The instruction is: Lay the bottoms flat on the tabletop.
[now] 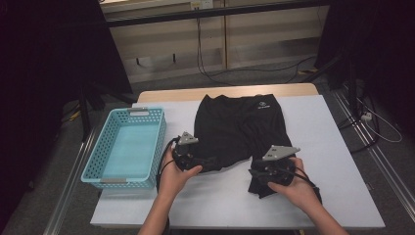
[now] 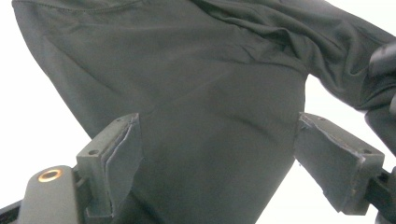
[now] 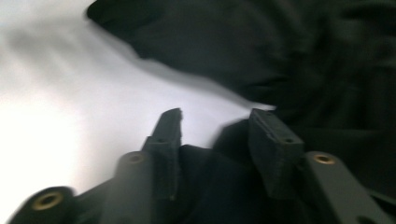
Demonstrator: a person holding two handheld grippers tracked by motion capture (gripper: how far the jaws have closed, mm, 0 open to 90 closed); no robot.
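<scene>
Black shorts [image 1: 238, 128] with a small white logo lie flat on the white table [image 1: 318, 147], waistband at the far side. My left gripper [image 1: 211, 162] rests on the left leg hem; in the left gripper view it [image 2: 219, 149] stands wide open with the dark cloth [image 2: 196, 93] spread between and under its jaws. My right gripper [image 1: 253, 174] is at the right leg hem, where the cloth is bunched. In the blurred right gripper view it [image 3: 215, 120] is open, with a fold of shorts [image 3: 219, 182] lying low between the jaws.
A teal plastic basket [image 1: 104, 142] stands at the table's left edge, close to my left hand. The table's right side and front strip are bare white. Cables and dark stands lie on the floor beyond the table.
</scene>
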